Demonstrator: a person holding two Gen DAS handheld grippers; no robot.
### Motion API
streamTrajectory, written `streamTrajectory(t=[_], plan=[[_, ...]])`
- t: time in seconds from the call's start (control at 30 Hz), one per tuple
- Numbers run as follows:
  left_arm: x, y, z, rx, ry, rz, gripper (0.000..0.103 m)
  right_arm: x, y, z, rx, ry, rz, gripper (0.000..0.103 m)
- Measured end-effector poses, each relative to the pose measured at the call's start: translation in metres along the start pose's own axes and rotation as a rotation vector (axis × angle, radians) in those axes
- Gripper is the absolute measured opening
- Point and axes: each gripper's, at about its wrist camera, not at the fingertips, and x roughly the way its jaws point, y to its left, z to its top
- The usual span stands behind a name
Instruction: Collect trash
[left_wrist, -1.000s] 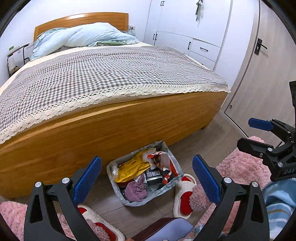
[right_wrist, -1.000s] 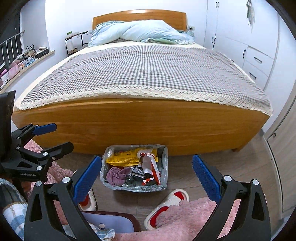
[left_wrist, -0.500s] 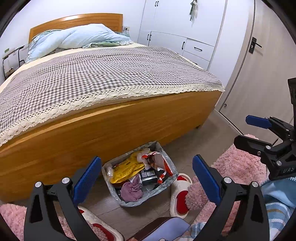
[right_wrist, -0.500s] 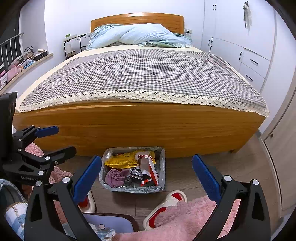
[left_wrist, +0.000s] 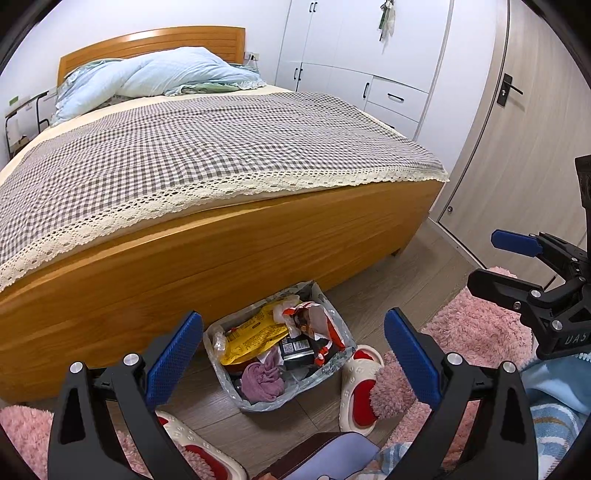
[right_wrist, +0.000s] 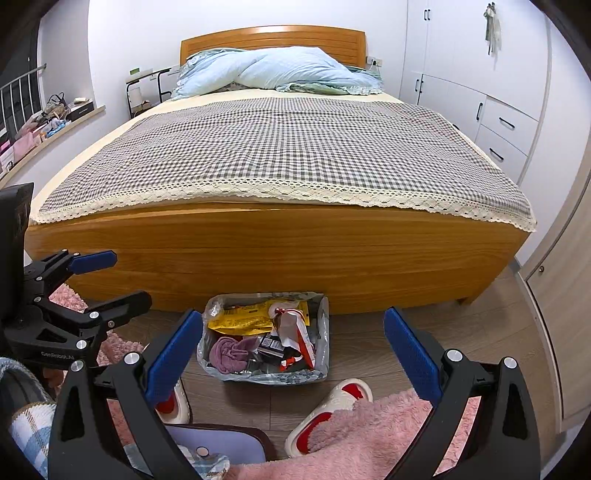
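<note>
A bag-lined trash bin (left_wrist: 334, 363) (right_wrist: 323, 332) stands on the wood floor at the foot of the bed. It holds a yellow wrapper (left_wrist: 253, 332) (right_wrist: 255, 318), a red-and-white packet (left_wrist: 314, 317) (right_wrist: 295, 332), a purple cloth (left_wrist: 262, 382) (right_wrist: 231, 352) and a dark packet. My left gripper (left_wrist: 293, 350) is open, held above and short of the bin, nothing between its blue pads. My right gripper (right_wrist: 293, 350) is open too, also empty. Each gripper shows in the other's view, the right gripper (left_wrist: 517, 266) and the left gripper (right_wrist: 107, 277).
A wooden bed (left_wrist: 221, 251) (right_wrist: 280, 251) with a checked cover fills the middle. White-and-red slippers (left_wrist: 360, 387) (right_wrist: 328, 410) and a pink fluffy rug (left_wrist: 476, 332) (right_wrist: 369, 435) lie on the floor. A white wardrobe (left_wrist: 369, 55) and a door (left_wrist: 524, 129) stand on the right.
Both views have tilted up and pulled back slightly, so the bin sits lower in frame. Both grippers stay open and empty.
</note>
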Motion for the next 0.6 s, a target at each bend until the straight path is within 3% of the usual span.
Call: streamTrajectory(t=[0.6], plan=[[0.0032,0.0004,-0.0011,-0.003,0.009,-0.007,0.095,-0.0001,-0.0002,0.0001,-0.001,-0.001,0.0,0.094]])
